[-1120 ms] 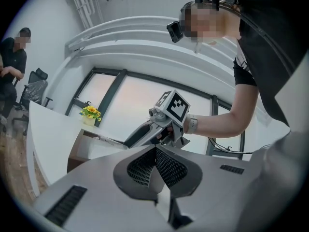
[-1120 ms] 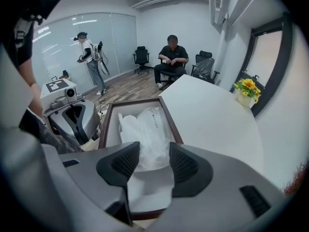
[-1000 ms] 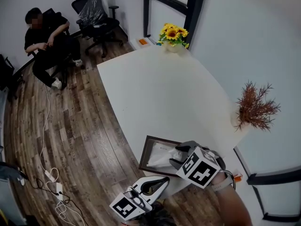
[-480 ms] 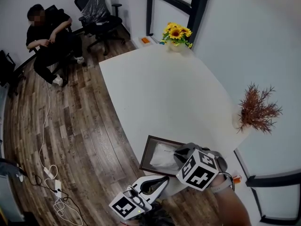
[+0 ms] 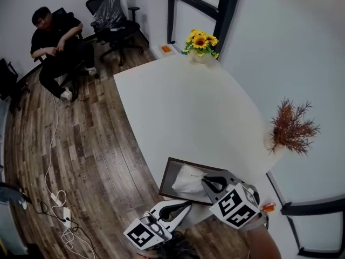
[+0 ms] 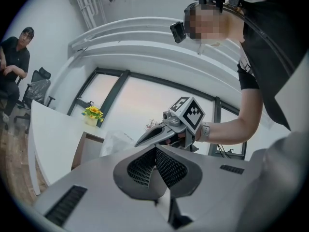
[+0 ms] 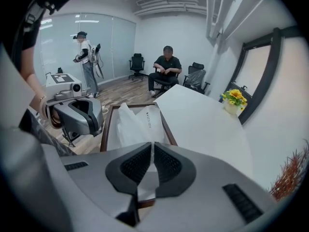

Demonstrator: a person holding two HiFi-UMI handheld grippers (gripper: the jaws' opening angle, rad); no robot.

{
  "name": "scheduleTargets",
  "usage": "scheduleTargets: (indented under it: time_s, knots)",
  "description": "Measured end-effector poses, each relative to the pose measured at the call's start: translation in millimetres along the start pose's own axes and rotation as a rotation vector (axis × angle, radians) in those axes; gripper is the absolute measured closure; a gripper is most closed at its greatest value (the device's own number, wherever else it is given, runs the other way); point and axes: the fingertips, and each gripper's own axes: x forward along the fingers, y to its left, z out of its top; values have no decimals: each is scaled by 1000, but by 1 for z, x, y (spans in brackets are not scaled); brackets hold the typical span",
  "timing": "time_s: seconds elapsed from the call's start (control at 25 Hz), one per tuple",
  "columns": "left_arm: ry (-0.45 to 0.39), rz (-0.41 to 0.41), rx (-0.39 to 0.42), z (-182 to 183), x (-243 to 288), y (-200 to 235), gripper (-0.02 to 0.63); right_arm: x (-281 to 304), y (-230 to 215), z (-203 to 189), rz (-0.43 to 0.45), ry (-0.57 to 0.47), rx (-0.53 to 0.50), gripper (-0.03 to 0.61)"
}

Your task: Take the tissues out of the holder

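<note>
One tissue (image 5: pixel 188 180) is pinched in my right tongs (image 5: pixel 207 180), which have just closed, so I can pull it from the holder (image 5: pixel 167 172) at six o'clock of the surface (image 5: pixel 183 107). Left tongs (image 5: pixel 186 205) are clenched, empty.

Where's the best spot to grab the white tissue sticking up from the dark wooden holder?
Pinch the raised, crumpled peak of the white tissue from above, on the table-edge side. It stands above the dark wooden holder, so jaws close across it clear of the rim.
</note>
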Motion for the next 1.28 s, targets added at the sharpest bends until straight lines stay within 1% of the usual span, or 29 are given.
scheduleTargets:
  time_s: [0.2,0.52,0.72,0.88,1.0,1.16,1.28]
  knots:
    - [8,-4,6,2,4,-2,606,-9,-1,-3,-18,-51,64,557]
    - [26,-1,13,4,3,-4,606,-22,-3,4,-67,-123,115,557]
    - [22,13,33,16,0,-1,606,-37,-6,12,-113,-200,189,557]
    - [32,21,62,25,0,2,606,-47,-5,13,-125,-230,237,557]
    - [46,24,79,29,2,3,606,-57,-7,14,-161,-253,253,557]
    - [38,47,99,42,-1,8,606,-74,-12,20,-229,-300,263,557]
    - [31,65,122,53,-1,13,606,-88,-13,25,-264,-349,288,557]
